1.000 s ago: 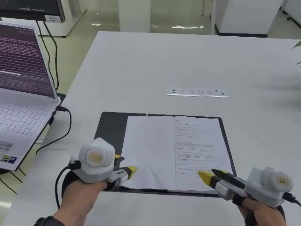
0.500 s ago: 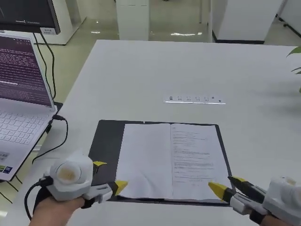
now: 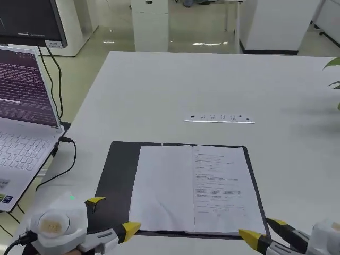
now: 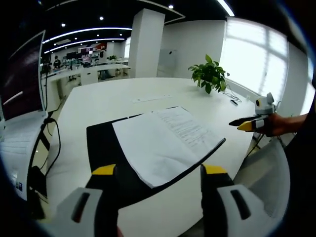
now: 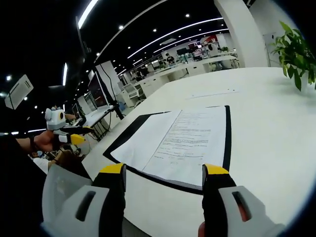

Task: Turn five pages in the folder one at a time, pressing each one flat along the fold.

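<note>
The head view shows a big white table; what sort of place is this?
Most likely an open-plan office or lab: an open laptop beside a large white table, rows of desks in the background, and a potted plant near bright windows.

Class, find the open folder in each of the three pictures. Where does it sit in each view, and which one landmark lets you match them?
Head view: the open folder lies low in the centre, with its printed page on the right.
Left gripper view: the folder sits in the centre, turned at an angle.
Right gripper view: the folder sits in the centre, slightly below the middle.
Shared landmark: the green plant, at the right edge, upper right of centre, top right.
</note>
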`<state>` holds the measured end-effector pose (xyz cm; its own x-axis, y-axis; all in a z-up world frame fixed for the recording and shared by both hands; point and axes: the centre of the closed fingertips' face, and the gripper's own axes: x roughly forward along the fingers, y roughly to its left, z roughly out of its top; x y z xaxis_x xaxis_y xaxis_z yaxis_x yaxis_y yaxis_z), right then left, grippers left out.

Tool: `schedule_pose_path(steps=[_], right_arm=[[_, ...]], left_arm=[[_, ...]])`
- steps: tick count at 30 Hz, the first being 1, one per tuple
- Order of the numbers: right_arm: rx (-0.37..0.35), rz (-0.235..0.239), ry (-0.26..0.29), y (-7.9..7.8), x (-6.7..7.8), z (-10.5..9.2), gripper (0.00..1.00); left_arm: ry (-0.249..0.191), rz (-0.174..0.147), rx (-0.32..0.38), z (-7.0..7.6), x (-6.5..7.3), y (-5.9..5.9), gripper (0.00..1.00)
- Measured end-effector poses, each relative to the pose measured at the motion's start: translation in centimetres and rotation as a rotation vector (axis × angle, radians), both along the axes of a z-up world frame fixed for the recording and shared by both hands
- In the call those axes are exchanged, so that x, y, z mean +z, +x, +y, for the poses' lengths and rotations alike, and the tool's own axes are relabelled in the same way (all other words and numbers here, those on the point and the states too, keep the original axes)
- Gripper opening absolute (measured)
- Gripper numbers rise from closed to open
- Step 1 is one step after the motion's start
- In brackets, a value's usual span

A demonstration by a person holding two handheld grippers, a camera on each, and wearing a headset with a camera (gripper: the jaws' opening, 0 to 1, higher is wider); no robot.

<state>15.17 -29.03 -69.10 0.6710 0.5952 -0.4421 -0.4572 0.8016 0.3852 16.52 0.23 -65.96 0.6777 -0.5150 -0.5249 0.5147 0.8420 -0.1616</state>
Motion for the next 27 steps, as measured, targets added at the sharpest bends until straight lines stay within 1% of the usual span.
schedule_pose_path(steps=[1,6,9,10,14,20,24,27], right_arm=[[0.001,0.0,0.001,-0.1,0.0,0.0,0.63],[-0.015,0.001,0.005,-0.3,0.1,-0.4,0.63],[-0.02,0.005,0.007,-0.5,0.0,-0.6,0.64],[-0.022,0.011,0.007,-0.6,-0.2,-0.7,0.64],[-0.017,0.021,0.006,-0.8,-0.6,-0.7,0.64],[-0.012,0.022,0.006,-0.9,-0.7,-0.8,0.64],[-0.002,0.025,-0.01,-1.0,-0.8,-0.9,0.64],[-0.003,0.033,-0.007,-1.1,-1.0,-1.1,0.64]], left_arm=[[-0.009,0.001,0.015,0.1,0.1,0.0,0.68],[-0.026,-0.002,0.045,0.1,0.3,0.1,0.67],[-0.023,0.002,0.043,-0.1,0.1,0.0,0.67],[-0.023,0.01,0.041,-0.2,0.0,0.0,0.67],[-0.013,0.023,0.023,-0.7,-0.3,-0.1,0.67],[-0.013,0.025,-0.005,-1.8,-0.3,0.2,0.67],[-0.01,0.031,-0.028,-2.8,-0.2,0.4,0.67],[-0.004,0.038,-0.056,-3.7,-0.4,0.6,0.67]])
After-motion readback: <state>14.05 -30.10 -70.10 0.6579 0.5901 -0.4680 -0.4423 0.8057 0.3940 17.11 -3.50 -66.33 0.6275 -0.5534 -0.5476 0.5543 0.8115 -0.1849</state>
